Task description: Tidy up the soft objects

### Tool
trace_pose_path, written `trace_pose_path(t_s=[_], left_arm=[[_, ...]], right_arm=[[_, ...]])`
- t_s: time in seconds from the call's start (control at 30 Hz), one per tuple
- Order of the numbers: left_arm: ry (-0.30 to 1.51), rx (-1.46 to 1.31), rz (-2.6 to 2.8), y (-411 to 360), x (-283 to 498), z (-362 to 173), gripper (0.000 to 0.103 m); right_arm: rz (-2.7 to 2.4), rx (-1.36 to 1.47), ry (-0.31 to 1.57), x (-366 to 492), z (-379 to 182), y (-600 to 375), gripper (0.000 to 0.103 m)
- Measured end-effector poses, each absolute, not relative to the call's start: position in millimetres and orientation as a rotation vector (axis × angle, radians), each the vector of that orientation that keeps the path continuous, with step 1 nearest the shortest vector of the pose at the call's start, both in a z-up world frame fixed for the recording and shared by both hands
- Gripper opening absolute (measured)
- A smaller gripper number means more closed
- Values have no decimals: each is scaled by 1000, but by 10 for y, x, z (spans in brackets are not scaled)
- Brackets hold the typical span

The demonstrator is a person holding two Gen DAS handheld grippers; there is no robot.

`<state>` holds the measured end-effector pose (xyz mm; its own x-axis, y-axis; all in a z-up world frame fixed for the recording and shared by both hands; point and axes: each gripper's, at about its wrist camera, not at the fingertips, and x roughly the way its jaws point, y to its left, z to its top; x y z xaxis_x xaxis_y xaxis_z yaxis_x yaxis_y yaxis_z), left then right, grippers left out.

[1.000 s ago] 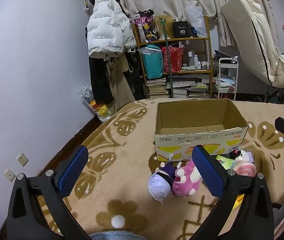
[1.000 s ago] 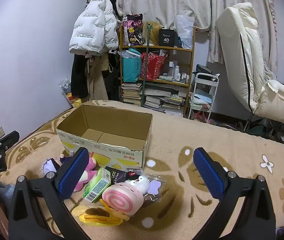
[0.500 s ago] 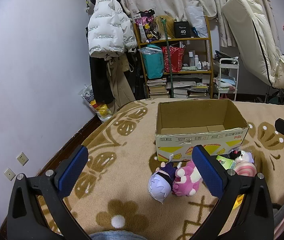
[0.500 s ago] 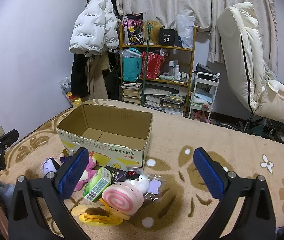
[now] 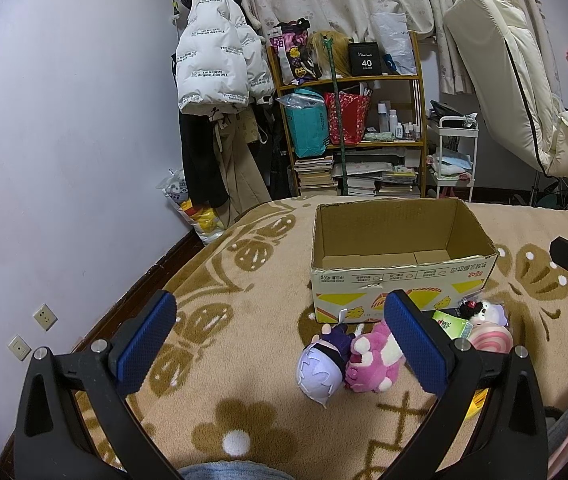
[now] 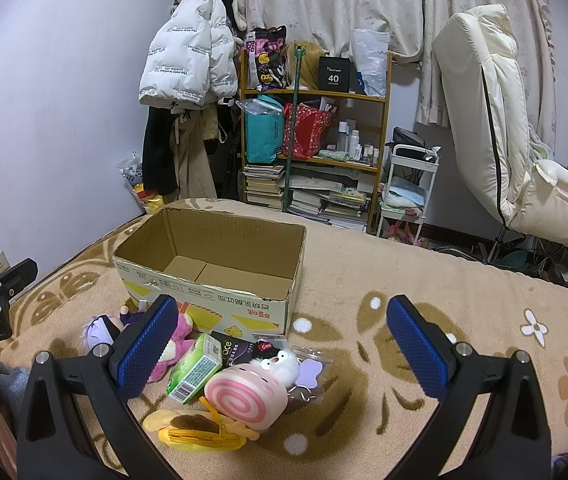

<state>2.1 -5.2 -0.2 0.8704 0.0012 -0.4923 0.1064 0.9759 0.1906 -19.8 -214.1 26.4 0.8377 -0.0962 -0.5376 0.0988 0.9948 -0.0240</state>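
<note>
An empty cardboard box (image 5: 400,276) (image 6: 208,296) stands open on the tan blanket. In front of it lie a purple-haired doll (image 5: 320,368) (image 6: 98,328), a pink plush (image 5: 372,362) (image 6: 178,340), a pink swirl roll plush (image 6: 246,394) (image 5: 488,336), a small white plush with a black cap (image 6: 280,360), a green pack (image 6: 194,368) and a yellow plush (image 6: 196,428). My left gripper (image 5: 280,340) is open and empty, held above the blanket short of the doll. My right gripper (image 6: 284,344) is open and empty above the pile.
A black packet (image 6: 230,350) and a clear bag with a purple shape (image 6: 310,372) lie in the pile. A cluttered shelf (image 6: 316,140), hanging coats (image 6: 188,80) and a cream recliner (image 6: 504,140) stand beyond the bed's far edge. A wall lies left.
</note>
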Motion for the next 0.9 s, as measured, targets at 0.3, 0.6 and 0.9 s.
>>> trace_pose_path(t_s=[0.3, 0.6, 0.9], left_arm=[[511, 212, -57, 0, -6, 1, 102], [511, 212, -56, 0, -7, 2, 102], [512, 212, -57, 1, -5, 0, 102]], right_arm=[[-103, 5, 569, -198, 268, -2142, 103], [-103, 5, 570, -199, 265, -2135, 103], [-104, 5, 571, -200, 263, -2134, 103]])
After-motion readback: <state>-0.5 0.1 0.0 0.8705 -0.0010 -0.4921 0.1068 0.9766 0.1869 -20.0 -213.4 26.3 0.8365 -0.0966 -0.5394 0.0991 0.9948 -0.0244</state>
